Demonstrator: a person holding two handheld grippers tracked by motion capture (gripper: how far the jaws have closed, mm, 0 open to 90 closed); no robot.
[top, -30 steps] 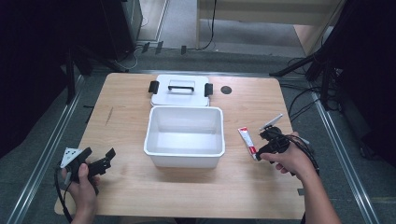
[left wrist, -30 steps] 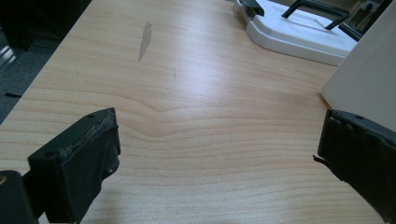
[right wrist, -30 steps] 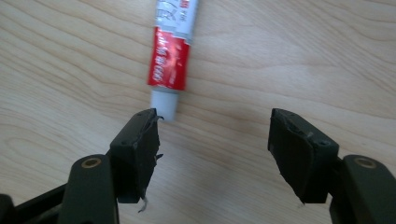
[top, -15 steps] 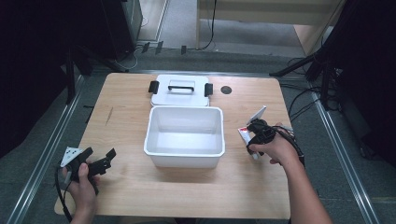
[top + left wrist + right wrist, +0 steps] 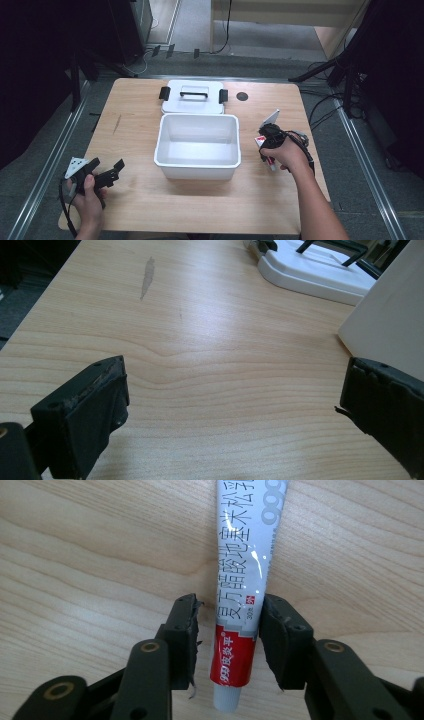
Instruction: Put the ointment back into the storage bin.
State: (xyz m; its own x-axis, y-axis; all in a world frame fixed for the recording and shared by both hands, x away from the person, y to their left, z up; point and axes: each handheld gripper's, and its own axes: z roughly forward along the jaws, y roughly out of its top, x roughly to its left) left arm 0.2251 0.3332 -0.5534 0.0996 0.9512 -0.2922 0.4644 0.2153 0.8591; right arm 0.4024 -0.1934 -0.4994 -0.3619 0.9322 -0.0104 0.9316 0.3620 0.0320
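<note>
A white tube (image 5: 240,580) with a red band and printed characters lies flat on the wooden table (image 5: 75,555), right of the white box (image 5: 196,173). My right gripper (image 5: 230,605) points down over it, one jaw on each side of the tube's red-banded end. Its jaws have just been closing. A narrow gap still shows at the left pad (image 5: 192,630), and the right pad sits at the tube's edge. From above, the hand and the right gripper (image 5: 266,136) cover most of the tube (image 5: 260,141). My left gripper (image 5: 107,165) rests open near the front left, with bare table between the left gripper's (image 5: 232,375) jaws.
The open white box is empty, and behind it lies its lid (image 5: 192,102) with black clips and a handle. A dark round hole (image 5: 242,96) marks the table right of the lid. In the left gripper view the box wall (image 5: 390,325) stands close on the right.
My right hand has moved left and slightly down onto the tube, and its jaws have narrowed around it. The left hand has stayed put.
</note>
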